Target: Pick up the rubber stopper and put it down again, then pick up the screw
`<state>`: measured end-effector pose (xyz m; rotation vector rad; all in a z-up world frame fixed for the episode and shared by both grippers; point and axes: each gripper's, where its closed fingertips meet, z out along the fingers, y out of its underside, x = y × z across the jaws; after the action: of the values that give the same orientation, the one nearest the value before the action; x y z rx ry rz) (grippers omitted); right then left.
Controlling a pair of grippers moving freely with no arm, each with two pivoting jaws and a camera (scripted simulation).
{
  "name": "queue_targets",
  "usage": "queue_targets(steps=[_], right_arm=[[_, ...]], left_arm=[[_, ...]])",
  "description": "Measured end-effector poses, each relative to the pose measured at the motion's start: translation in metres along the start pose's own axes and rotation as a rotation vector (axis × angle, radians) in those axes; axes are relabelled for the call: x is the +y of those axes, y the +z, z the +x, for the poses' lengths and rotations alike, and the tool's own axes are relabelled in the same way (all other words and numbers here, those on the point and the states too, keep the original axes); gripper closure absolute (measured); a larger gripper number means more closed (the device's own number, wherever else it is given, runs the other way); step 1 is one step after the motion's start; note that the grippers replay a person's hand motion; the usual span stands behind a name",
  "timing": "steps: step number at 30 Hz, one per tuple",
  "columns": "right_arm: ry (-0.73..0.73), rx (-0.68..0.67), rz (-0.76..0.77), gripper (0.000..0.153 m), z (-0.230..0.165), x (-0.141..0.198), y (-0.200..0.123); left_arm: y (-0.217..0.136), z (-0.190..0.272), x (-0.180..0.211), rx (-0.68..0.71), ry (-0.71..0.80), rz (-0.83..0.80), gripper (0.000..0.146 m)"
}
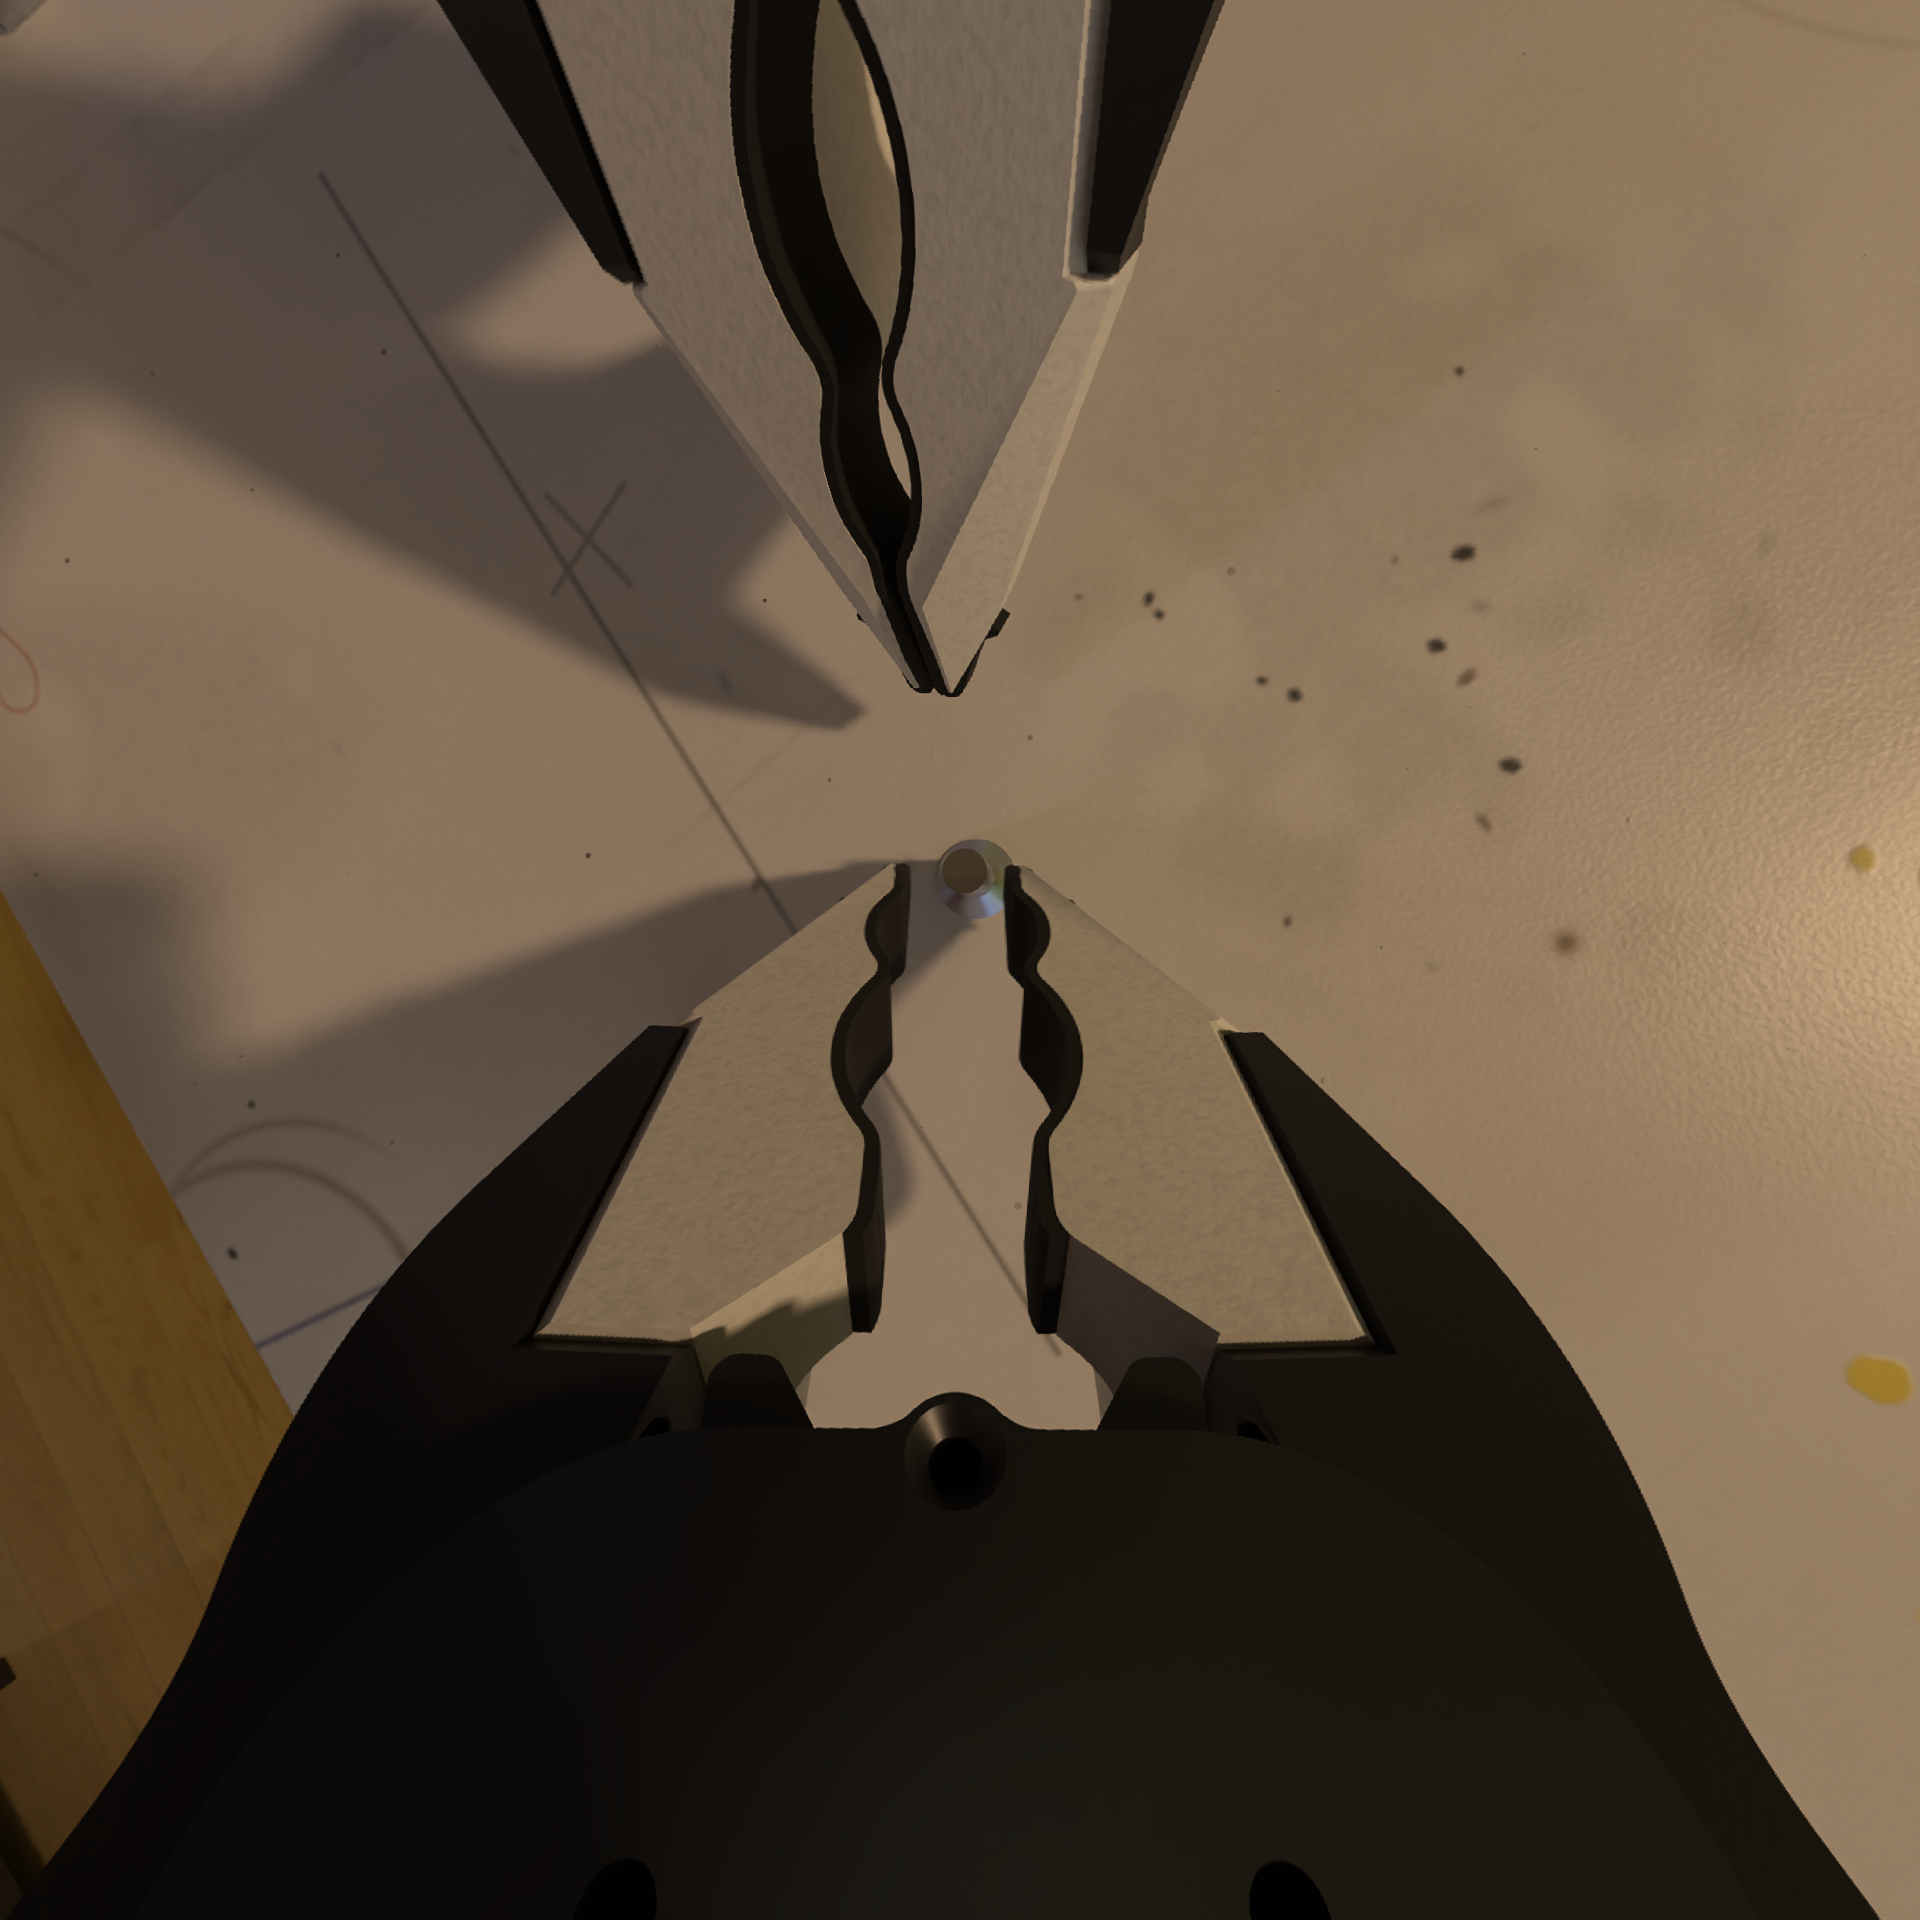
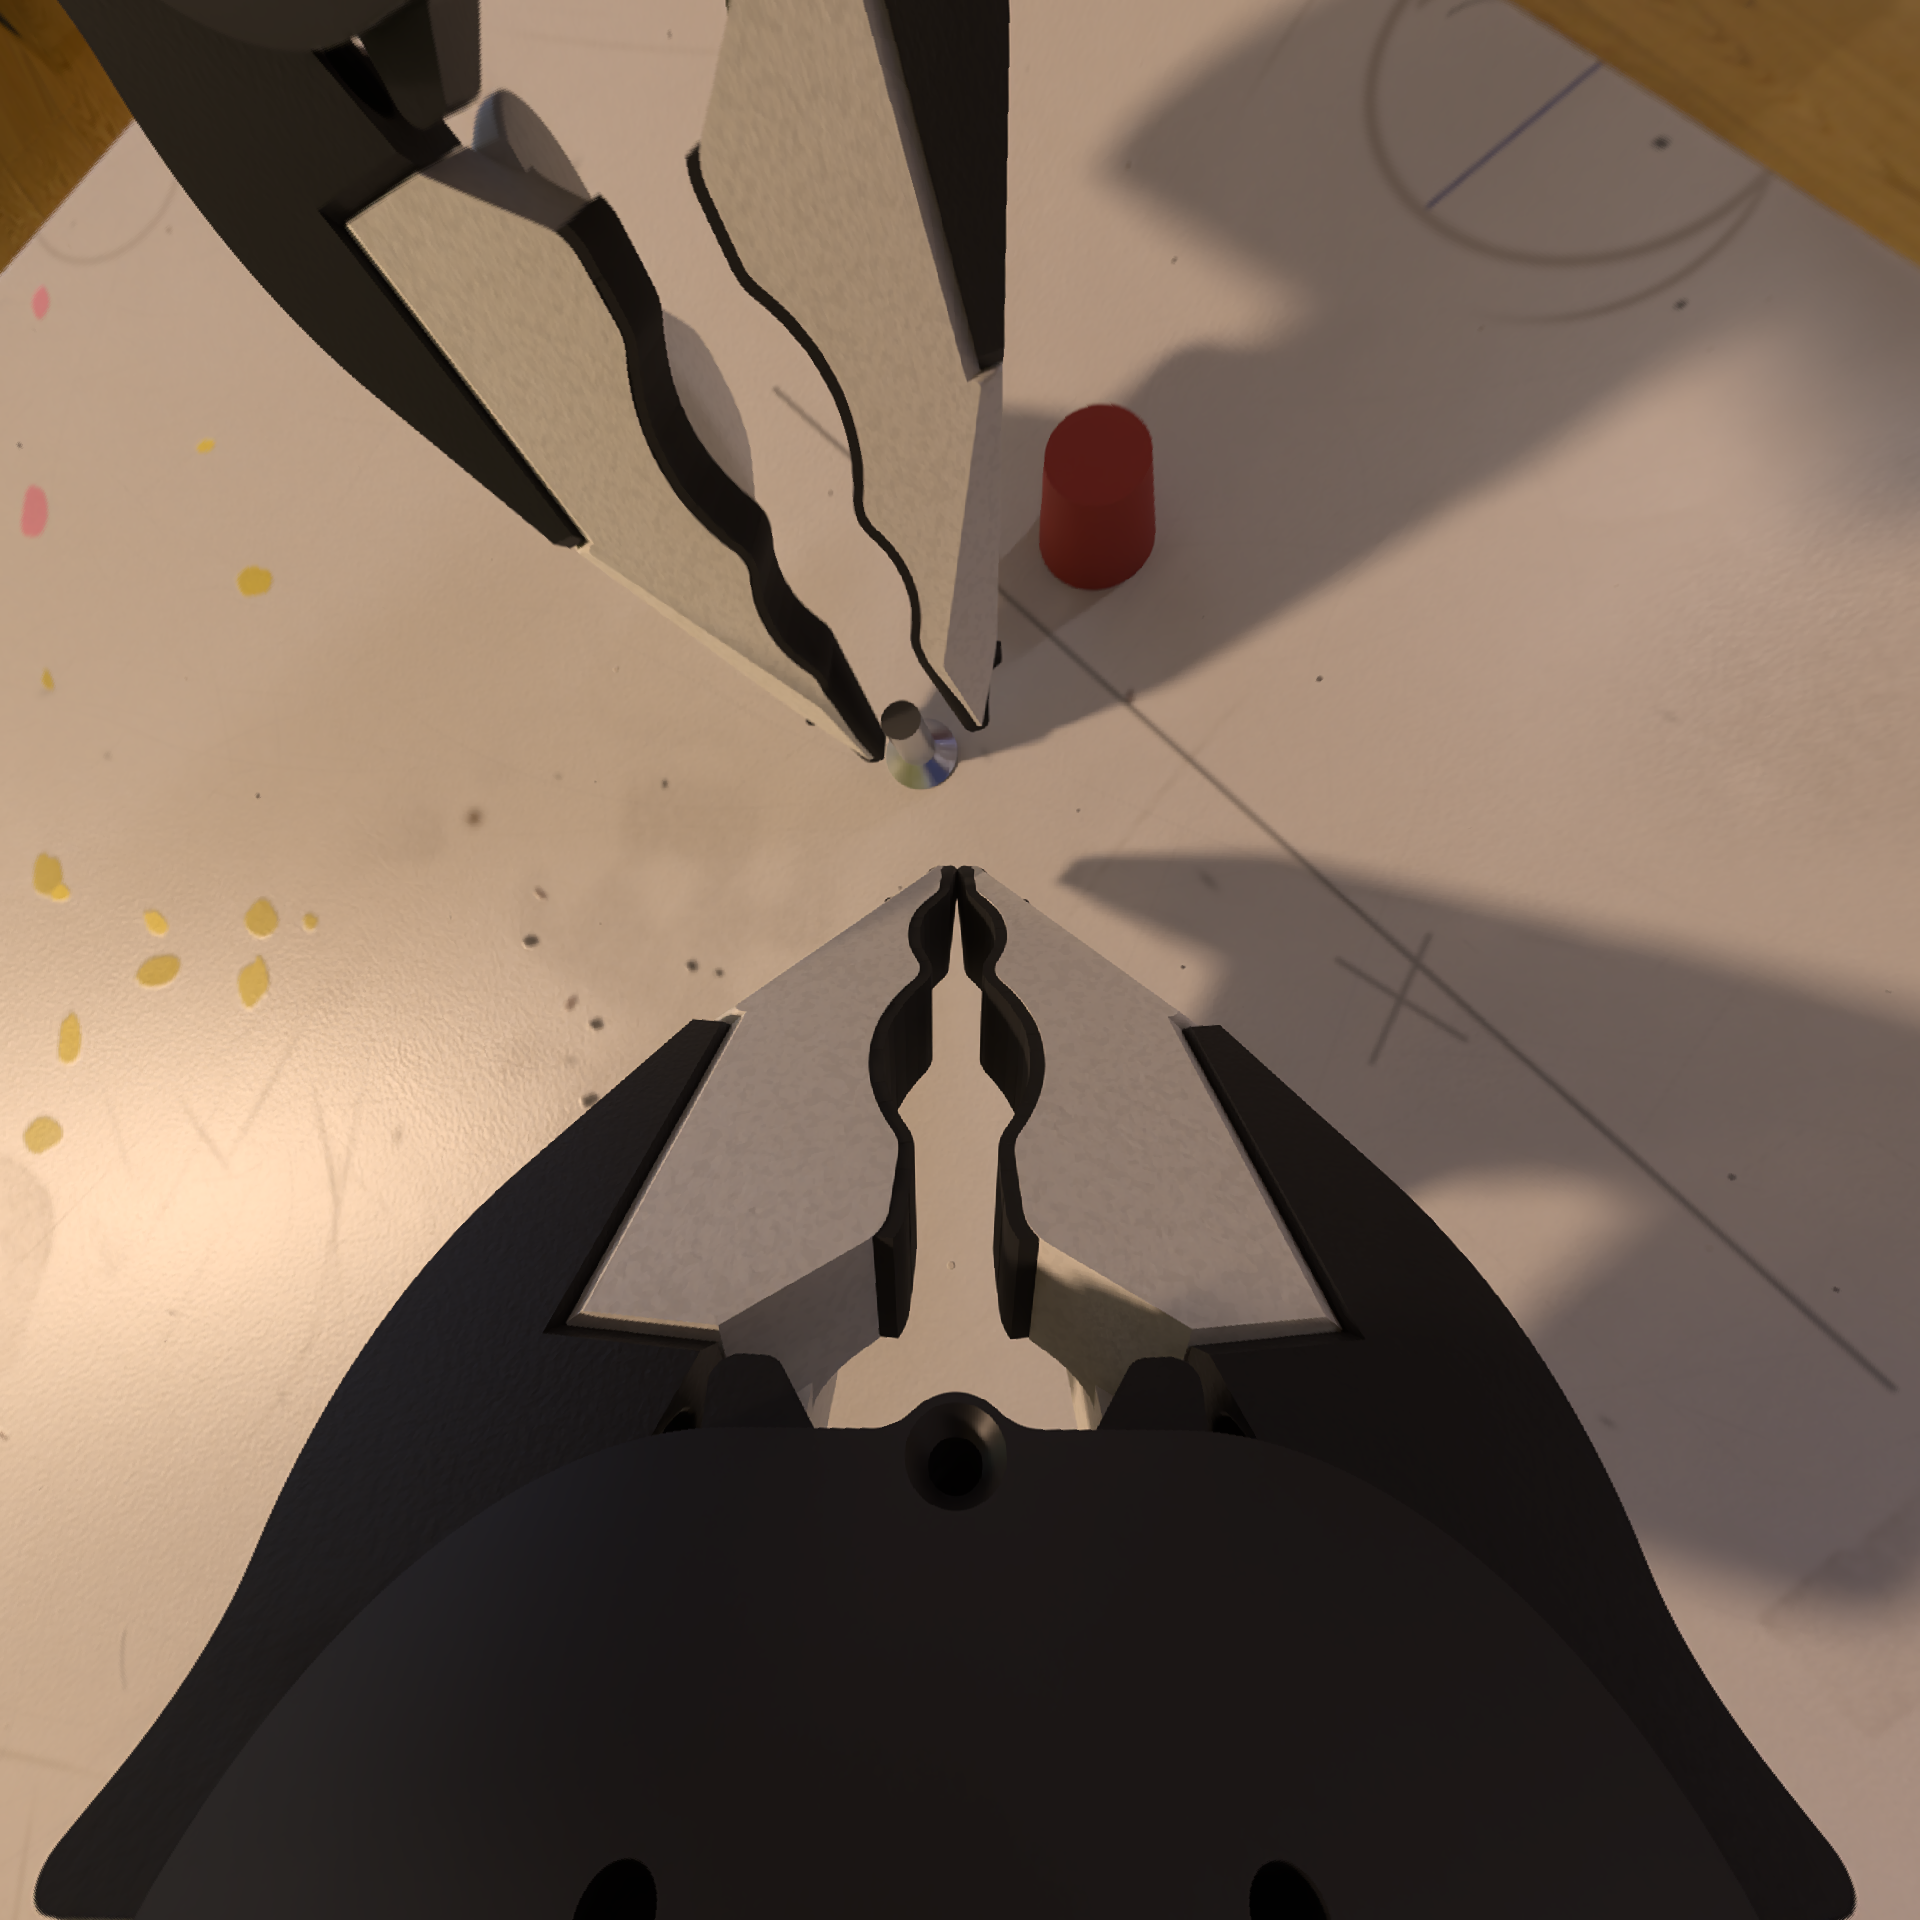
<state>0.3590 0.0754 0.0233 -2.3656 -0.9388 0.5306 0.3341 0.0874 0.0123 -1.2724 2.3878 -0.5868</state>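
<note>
A small metal screw stands head-down on the white sheet, between the fingertips of my left gripper. The jaws are open around it, and the right tip is closest to the shaft. In the right wrist view the screw sits between the left gripper's tips. My right gripper is shut and empty, a little short of the screw; it also shows in the left wrist view. A red rubber stopper stands upright on the sheet beside the left gripper, apart from both grippers.
The white sheet carries pencil lines, a cross mark, dark specks and yellow paint spots. Wooden tabletop shows past the sheet's edge, and again in the right wrist view.
</note>
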Motion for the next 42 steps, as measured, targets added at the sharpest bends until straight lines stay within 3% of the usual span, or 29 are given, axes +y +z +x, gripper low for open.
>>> queue_targets(steps=[4, 21, 27, 42], right_arm=[[-0.001, -0.017, -0.036, 0.153, -0.001, 0.005, 0.005], [0.011, 0.029, 0.05, 0.153, 0.007, 0.0, -0.007], [0.001, 0.098, 0.069, 0.153, 0.019, -0.006, -0.008], [-0.016, 0.114, 0.039, 0.153, 0.024, -0.002, -0.001]], left_arm=[[0.001, 0.001, 0.0, 0.006, 0.001, 0.007, 0.138], [-0.015, -0.021, 0.0, -0.021, 0.076, 0.017, 0.138], [-0.018, -0.033, 0.002, 0.014, 0.153, -0.042, 0.138], [-0.005, -0.038, 0.002, 0.108, 0.26, -0.167, 0.138]])
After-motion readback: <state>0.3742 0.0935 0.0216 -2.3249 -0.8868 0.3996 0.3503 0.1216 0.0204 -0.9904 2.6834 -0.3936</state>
